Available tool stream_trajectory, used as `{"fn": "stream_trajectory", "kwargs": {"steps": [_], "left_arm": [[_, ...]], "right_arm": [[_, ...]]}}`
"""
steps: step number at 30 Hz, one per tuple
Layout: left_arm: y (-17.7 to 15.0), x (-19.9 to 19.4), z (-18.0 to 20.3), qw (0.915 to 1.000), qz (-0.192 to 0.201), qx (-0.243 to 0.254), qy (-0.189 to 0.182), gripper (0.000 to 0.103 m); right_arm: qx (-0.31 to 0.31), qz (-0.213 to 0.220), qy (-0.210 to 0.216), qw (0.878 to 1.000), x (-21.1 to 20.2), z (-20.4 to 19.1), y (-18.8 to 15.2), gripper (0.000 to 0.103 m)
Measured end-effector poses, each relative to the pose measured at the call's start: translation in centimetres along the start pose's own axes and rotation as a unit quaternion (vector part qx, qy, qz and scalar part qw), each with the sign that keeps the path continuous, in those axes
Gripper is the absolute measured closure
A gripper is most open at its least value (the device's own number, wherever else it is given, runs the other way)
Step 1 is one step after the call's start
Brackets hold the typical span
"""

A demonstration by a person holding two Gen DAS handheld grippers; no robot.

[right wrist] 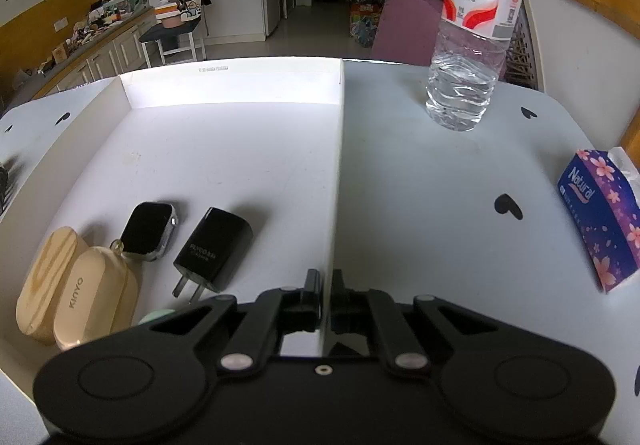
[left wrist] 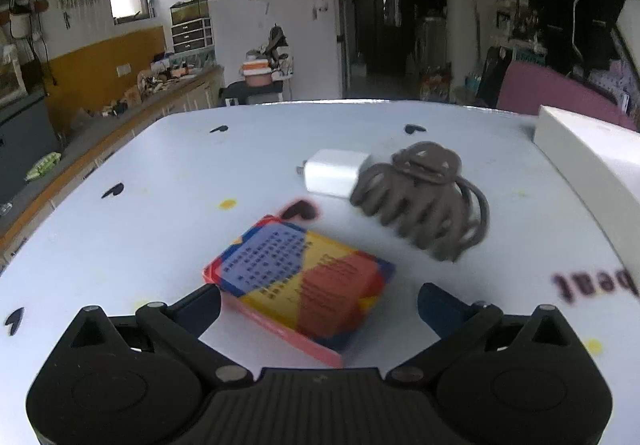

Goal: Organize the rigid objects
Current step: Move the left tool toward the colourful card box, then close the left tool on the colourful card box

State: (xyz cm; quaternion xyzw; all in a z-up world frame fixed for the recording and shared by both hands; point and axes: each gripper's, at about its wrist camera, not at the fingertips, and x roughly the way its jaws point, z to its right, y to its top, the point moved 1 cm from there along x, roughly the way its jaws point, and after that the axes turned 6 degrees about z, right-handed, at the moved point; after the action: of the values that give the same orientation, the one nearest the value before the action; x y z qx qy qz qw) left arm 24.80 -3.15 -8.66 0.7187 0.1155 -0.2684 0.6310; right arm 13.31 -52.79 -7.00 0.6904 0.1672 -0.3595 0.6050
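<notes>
In the left wrist view my left gripper (left wrist: 320, 297) is open, its jaws either side of the near end of a colourful flat box (left wrist: 300, 277) on the white table. Behind it lie a brown hair claw clip (left wrist: 424, 197) and a white charger (left wrist: 334, 173). In the right wrist view my right gripper (right wrist: 326, 295) is shut on the right wall of the white tray (right wrist: 338, 165). In the tray lie a black charger (right wrist: 214, 249), a smartwatch (right wrist: 148, 231) and two beige cases (right wrist: 76, 293).
A water bottle (right wrist: 470, 37) stands on the table right of the tray. A purple tissue pack (right wrist: 600, 217) lies at the right edge. The tray's side (left wrist: 588, 165) shows at the right of the left wrist view.
</notes>
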Motion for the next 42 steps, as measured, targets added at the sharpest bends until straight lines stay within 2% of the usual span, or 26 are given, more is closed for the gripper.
{"fn": "stream_trajectory", "kwargs": {"steps": [3, 7, 18, 19, 23, 24, 26, 28, 29, 30, 33, 37, 39, 42], "left_arm": [[0.2, 0.7, -1.4, 0.9997, -0.005, -0.023, -0.008, 0.0], [0.5, 1.5, -2.4, 0.9997, -0.005, -0.014, -0.019, 0.0], [1.1, 2.5, -2.5, 0.9998, -0.005, -0.019, -0.007, 0.001], [1.0, 2.4, -2.3, 0.9997, -0.003, -0.022, -0.001, 0.003], [0.7, 1.2, -1.0, 0.9994, 0.011, -0.031, 0.007, 0.026], [0.4, 0.9, -0.7, 0.9994, 0.012, -0.032, 0.001, 0.026], [0.0, 0.0, 0.1, 0.9993, 0.012, -0.026, -0.023, 0.026], [-0.1, -0.8, 0.7, 0.999, 0.01, -0.013, -0.042, 0.02], [-0.2, -1.2, 0.8, 0.9989, 0.014, -0.006, -0.044, 0.006], [-0.1, -1.7, 0.8, 0.9989, 0.023, -0.001, -0.04, 0.0], [0.8, -2.4, 0.0, 0.9982, 0.05, -0.003, -0.033, 0.0], [2.8, -1.1, -2.6, 0.996, 0.059, -0.067, -0.003, 0.001], [3.6, 0.0, -3.5, 0.9945, 0.054, -0.09, 0.01, 0.014], [4.1, 2.0, -4.6, 0.9933, 0.041, -0.105, 0.027, 0.018]], "right_arm": [[-0.001, 0.0, -0.001, 1.0, 0.0, 0.0, 0.0, 0.098], [-0.004, 0.001, -0.001, 1.0, -0.1, -0.1, -0.1, 0.098], [-0.009, 0.004, -0.002, 1.0, -0.1, -0.2, -0.1, 0.098], [-0.009, 0.004, -0.002, 1.0, -0.1, -0.2, -0.1, 0.098], [-0.012, 0.004, -0.004, 1.0, -0.1, -0.2, -0.1, 0.097], [-0.012, 0.004, -0.003, 1.0, -0.1, -0.2, -0.1, 0.097], [-0.011, 0.004, -0.003, 1.0, -0.1, -0.2, -0.1, 0.097], [-0.012, 0.004, -0.003, 1.0, -0.1, -0.2, -0.1, 0.097], [-0.013, 0.004, -0.004, 1.0, -0.1, -0.2, -0.1, 0.097], [-0.013, 0.004, -0.004, 1.0, -0.1, -0.2, -0.1, 0.097], [-0.014, 0.004, -0.004, 1.0, -0.1, -0.2, -0.1, 0.097], [-0.014, 0.005, -0.004, 1.0, -0.1, -0.2, -0.1, 0.097], [-0.015, 0.005, -0.005, 1.0, -0.1, -0.2, -0.1, 0.097], [-0.018, 0.006, -0.006, 1.0, -0.1, -0.4, -0.2, 0.097]]}}
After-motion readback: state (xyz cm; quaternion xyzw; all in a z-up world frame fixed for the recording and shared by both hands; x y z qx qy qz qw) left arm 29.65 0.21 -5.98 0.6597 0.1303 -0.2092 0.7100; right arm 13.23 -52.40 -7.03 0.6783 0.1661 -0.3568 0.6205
